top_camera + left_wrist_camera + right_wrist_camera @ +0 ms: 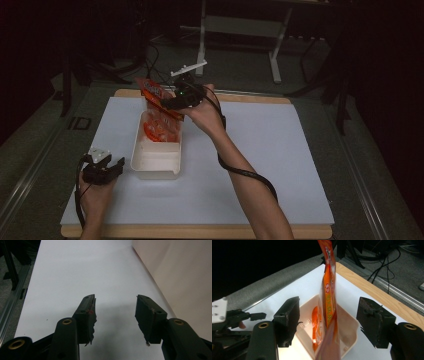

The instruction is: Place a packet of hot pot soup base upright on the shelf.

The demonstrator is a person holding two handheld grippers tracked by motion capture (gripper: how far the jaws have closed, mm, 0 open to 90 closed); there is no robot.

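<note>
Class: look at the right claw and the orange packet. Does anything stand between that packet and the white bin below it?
Nothing visible does. The packet hangs edge-on between the open right claw jaws, its lower end already over the bin, where another orange packet lies.

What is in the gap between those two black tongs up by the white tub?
An orange snack packet stands edge-on between the open right tongs, its lower end in the white tub, as the right gripper view shows.
</note>
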